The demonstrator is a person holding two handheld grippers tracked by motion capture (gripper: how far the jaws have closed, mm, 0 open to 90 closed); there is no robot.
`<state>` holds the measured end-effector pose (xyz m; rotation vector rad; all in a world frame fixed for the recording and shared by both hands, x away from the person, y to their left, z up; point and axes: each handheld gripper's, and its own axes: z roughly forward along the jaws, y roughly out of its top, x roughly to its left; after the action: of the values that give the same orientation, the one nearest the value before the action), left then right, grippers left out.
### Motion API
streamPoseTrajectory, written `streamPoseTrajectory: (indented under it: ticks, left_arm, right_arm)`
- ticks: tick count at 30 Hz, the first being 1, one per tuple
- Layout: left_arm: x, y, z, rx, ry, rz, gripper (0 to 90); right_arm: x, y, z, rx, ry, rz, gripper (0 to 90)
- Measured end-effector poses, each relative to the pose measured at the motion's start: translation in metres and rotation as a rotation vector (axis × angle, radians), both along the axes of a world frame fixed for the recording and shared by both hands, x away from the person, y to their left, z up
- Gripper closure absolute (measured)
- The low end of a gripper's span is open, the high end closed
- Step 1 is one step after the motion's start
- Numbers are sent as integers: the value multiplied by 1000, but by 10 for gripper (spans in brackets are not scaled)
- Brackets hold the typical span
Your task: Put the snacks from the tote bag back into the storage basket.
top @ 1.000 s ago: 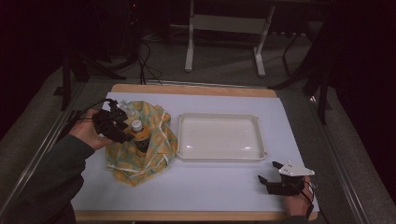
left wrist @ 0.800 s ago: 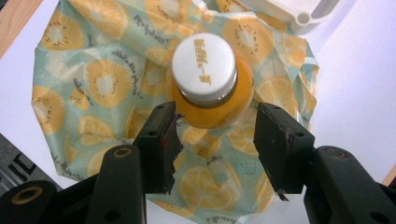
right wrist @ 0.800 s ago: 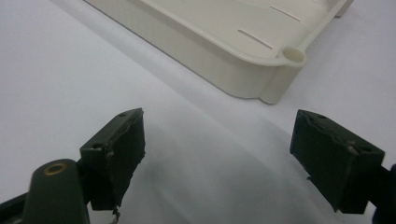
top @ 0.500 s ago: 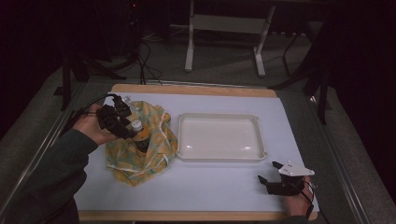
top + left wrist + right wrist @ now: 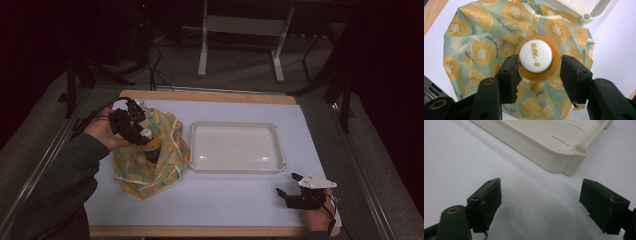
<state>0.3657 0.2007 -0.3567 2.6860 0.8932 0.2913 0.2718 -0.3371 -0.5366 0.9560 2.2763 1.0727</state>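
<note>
Now my left gripper (image 5: 540, 71) pinches the bottle (image 5: 538, 58) on the cloth (image 5: 474, 37). Right gripper (image 5: 540, 205) wide apart, near the tray (image 5: 554, 142).

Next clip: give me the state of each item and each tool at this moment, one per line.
Bottle: upright, white cap on, standing in the bag.
Bag: crumpled, spread open around the bottle.
Tray: empty, flat on the table.
Left tool: jaws either side of the bottle's neck; contact cannot be told.
Right tool: open, holding nothing, near the tray's corner.
</note>
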Motion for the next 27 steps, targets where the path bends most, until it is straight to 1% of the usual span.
streamPoseTrajectory:
  ticks: [1, 3, 4, 5, 6, 10, 12, 15, 18, 24, 27]
  left_arm:
    - [4, -3, -2, 10, 14, 12, 508]
    - [6, -4, -3, 20, 28, 30, 509]
    - [6, -4, -3, 20, 28, 30, 509]
    - [8, -7, -5, 29, 40, 41, 509]
    - [9, -7, -6, 34, 44, 38, 509]
    - [11, -11, -8, 25, 49, 43, 510]
    - [11, -11, -8, 28, 52, 40, 513]
    - [14, -11, -9, 26, 60, 56, 541]
    - [16, -10, -8, 16, 79, 80, 563]
    - [18, -12, -9, 14, 99, 97, 550]
    - [18, -13, -9, 15, 97, 104, 545]
  right_arm:
    - [0, 0, 0, 1, 0, 0, 175]
    - [0, 0, 0, 1, -1, 0, 175]
    - [0, 0, 0, 1, 0, 0, 175]
    - [0, 0, 0, 1, 0, 0, 175]
    - [0, 0, 0, 1, 0, 0, 175]
    - [0, 0, 0, 3, 0, -1, 175]
    - [0, 0, 0, 4, 0, -1, 175]
    - [0, 0, 0, 3, 0, 0, 175]
    - [0, 0, 0, 3, 2, -1, 175]
    - [0, 0, 0, 3, 2, -1, 175]
    - [0, 0, 0, 3, 2, 0, 175]
